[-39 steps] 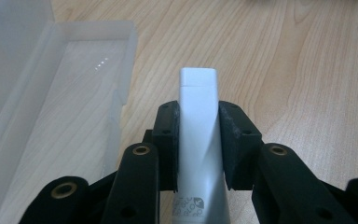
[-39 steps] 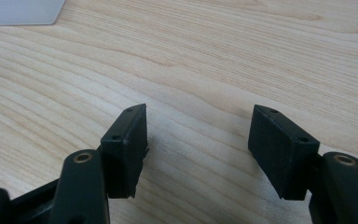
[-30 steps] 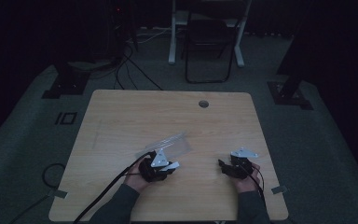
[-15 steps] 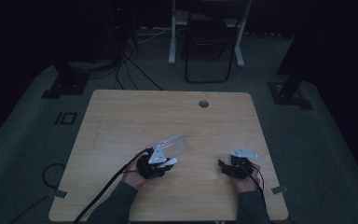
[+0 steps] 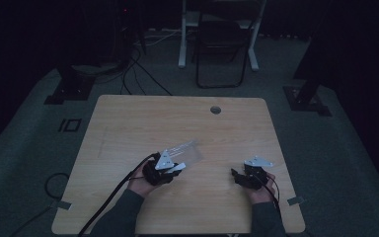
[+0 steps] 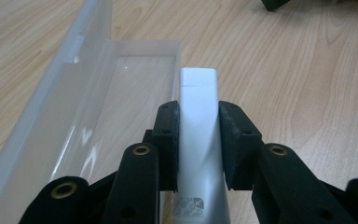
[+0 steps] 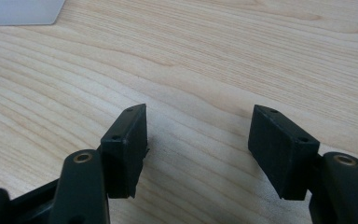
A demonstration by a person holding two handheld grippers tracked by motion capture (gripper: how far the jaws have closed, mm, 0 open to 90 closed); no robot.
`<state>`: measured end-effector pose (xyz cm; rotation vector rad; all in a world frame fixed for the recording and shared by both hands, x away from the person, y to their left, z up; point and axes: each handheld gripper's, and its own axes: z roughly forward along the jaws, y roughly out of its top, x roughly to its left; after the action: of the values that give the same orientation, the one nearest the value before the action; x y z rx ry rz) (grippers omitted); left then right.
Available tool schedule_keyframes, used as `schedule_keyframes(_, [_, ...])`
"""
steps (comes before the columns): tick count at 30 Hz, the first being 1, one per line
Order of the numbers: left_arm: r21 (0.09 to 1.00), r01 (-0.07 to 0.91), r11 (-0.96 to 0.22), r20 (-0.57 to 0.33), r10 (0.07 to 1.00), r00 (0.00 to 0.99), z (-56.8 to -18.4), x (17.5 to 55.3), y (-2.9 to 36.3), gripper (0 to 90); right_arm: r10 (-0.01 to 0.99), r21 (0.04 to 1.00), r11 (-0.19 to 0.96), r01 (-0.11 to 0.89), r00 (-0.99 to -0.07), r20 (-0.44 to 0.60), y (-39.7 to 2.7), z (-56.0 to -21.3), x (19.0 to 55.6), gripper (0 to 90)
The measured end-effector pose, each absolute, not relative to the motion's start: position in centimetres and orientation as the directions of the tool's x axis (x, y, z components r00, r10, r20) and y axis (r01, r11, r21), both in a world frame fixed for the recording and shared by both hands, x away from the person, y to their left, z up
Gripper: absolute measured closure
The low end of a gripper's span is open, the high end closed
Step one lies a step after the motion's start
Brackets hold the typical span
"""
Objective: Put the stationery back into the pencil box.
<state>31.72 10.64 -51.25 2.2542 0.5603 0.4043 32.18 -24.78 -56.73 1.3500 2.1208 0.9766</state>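
Dim carpeted room surrounds the pale wooden tabletop (image 5: 143, 123). Left gripper (image 6: 199, 140) jaws clamp a white rectangular plastic stick (image 6: 198, 107) beside a clear open plastic case (image 6: 88, 93); right gripper (image 7: 198, 140) jaws gape wide, empty.

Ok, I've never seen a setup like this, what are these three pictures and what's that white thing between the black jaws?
No robot here: a person at a wooden table holds a hand-held gripper in each hand. The high view looks down from above; the left gripper is on its left, the right gripper on its right. The other two pictures come from cameras riding on each gripper, looking along its black jaws. The left one is clamped on a white bar, just beside an open clear plastic case that lies on the table. The right one is open with nothing between its jaws, just above bare wood.
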Motion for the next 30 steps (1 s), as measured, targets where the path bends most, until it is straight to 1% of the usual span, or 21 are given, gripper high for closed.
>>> schedule_keyframes(30, [0.750,0.269,-0.604,0.143,0.545,0.826,-50.9,32.8,10.8,70.3,0.905,0.757,0.275,0.593,-0.426,0.006,-24.8,-56.7,32.2,37.3])
